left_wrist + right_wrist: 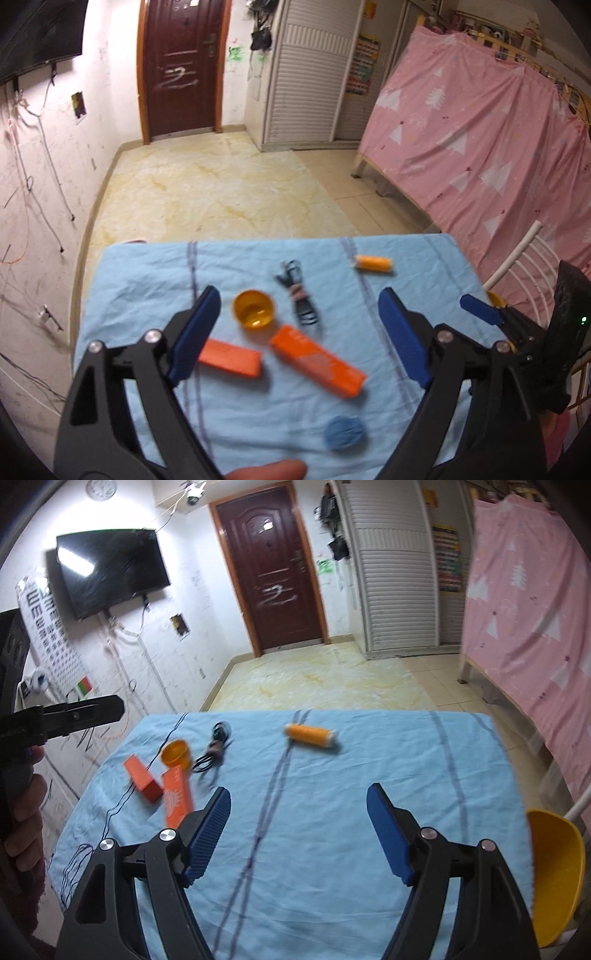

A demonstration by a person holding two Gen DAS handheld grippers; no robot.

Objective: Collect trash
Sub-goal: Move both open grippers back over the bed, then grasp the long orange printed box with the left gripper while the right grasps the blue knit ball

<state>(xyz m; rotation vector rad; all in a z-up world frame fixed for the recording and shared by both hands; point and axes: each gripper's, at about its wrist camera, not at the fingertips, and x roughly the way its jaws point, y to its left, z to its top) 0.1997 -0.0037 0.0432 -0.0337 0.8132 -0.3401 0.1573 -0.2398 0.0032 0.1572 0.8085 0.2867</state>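
Note:
A light blue cloth (147, 280) covers the table (406, 746). On it lie an orange cup (254, 309) (177, 753), a black coiled cable (301, 306) (214, 751), two orange boxes (231, 358) (317, 360), an orange roll (373, 263) (310, 735) and a crumpled blue wad (345, 432). My left gripper (299, 293) hangs open above the cup, cable and boxes, holding nothing. My right gripper (300, 790) is open over bare cloth, with the orange roll farther ahead of it. The boxes (143, 779) (178, 797) sit to its left.
A yellow bowl (557, 878) sits past the table's right edge, by a white chair back (517, 258). A pink curtain (480, 147) drapes a bed frame on the right. Tiled floor (325, 679) runs to a dark door (273, 572). A hand (22, 812) holds the left gripper.

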